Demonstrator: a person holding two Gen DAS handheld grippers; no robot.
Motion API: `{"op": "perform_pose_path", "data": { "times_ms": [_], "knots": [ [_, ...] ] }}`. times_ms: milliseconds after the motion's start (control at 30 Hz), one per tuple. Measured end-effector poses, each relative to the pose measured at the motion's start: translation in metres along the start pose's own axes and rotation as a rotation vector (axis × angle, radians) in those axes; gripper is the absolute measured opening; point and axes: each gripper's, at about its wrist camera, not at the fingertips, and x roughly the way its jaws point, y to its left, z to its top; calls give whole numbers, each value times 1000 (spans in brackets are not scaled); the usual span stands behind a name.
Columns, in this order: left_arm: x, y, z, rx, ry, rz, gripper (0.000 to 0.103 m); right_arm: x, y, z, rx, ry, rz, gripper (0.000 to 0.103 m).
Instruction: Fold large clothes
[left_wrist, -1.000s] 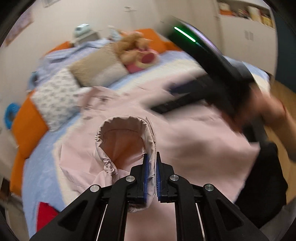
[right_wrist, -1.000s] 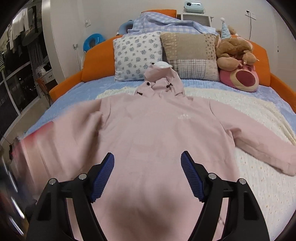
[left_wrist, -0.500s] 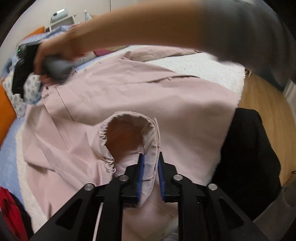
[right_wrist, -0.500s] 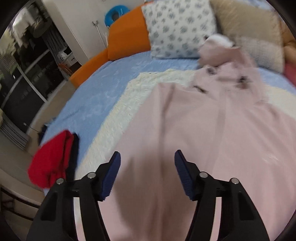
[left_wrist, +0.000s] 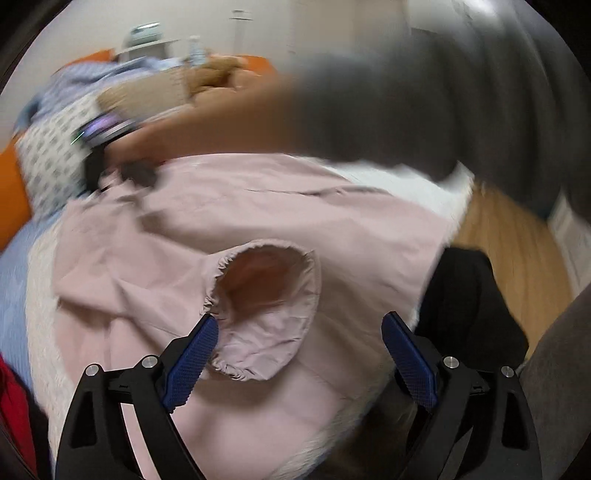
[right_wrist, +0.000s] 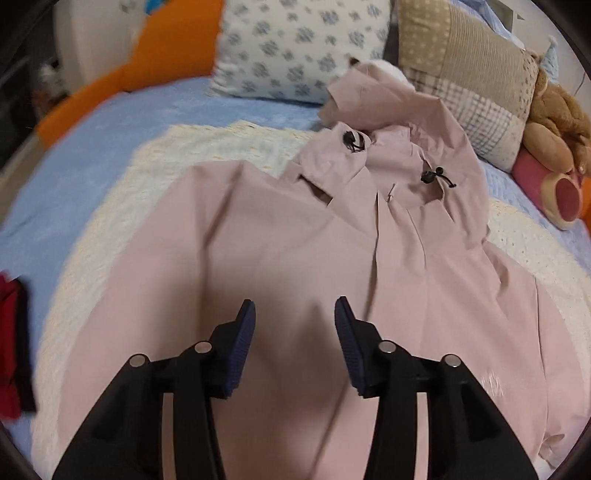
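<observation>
With both tools spread and empty, my left tool (left_wrist: 299, 343) should pinch the light, limp pink hooded jacket (right_wrist: 295, 258) at its gathered elastic cuff (left_wrist: 258, 354), toward nine o'clock

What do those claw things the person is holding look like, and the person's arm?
Each hand-held gripper, left and right, has two black angular plastic arms joined with silver round bolts. The fingertips carry dark blue pads with a fine bumpy grip texture. No cables show. The person's right forearm is bare below a grey sleeve, though blurred.
</observation>
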Motion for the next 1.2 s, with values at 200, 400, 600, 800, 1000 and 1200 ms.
{"op": "perform_pose_path", "data": {
  "times_ms": [200,400,600,800,1000,1200],
  "knots": [
    [-46,103,5,-317,-116,0,93,-140,-8,-102,-113,-133,269,63],
    [-91,115,21,-362,-258,-47,95,-246,16,-211,-276,-207,386,69],
    [-98,115,43,-319,-193,197,98,-253,95,-265,-555,-226,291,67],
    [-108,153,2,-520,-180,252,98,-232,178,-277,-756,-208,306,67],
    [-104,187,-39,-665,-141,242,98,-186,210,-280,-815,-17,204,36],
    [-84,214,-43,-726,-149,151,98,-183,143,-275,-586,56,179,13]
  ]
}}
